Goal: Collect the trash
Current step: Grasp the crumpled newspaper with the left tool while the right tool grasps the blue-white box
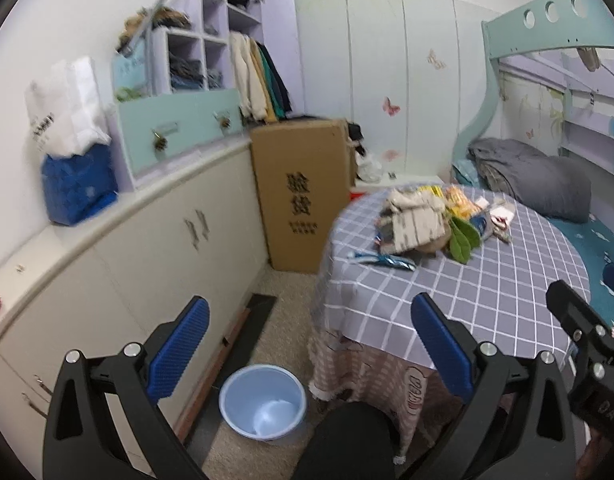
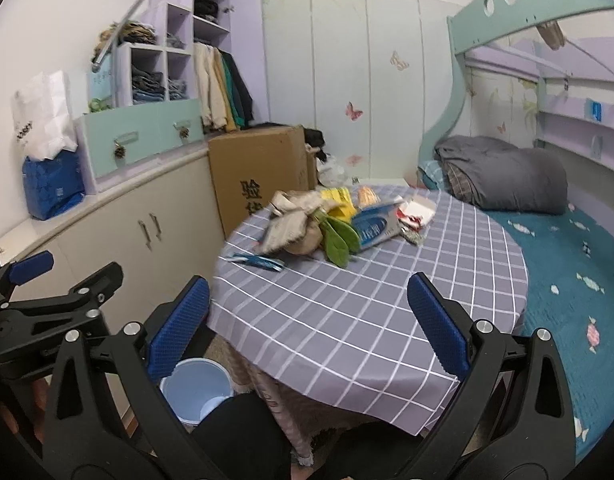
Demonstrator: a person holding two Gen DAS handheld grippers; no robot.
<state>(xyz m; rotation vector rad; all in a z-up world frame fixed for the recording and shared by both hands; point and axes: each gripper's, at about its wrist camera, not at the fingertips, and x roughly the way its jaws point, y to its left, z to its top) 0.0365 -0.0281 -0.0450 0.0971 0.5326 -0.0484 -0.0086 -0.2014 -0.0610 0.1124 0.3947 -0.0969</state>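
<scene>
Two claws gape; one bin (image 1: 263,400), one trash pile (image 1: 435,216).

a round table (image 2: 347,320) under a grey checked cloth carries a heap of trash (image 2: 339,220) on its far side; a blue wrapper (image 2: 259,261) lies just left of the heap. on the floor (image 1: 275,296) left of the table stands a blue bin (image 1: 263,400).
</scene>
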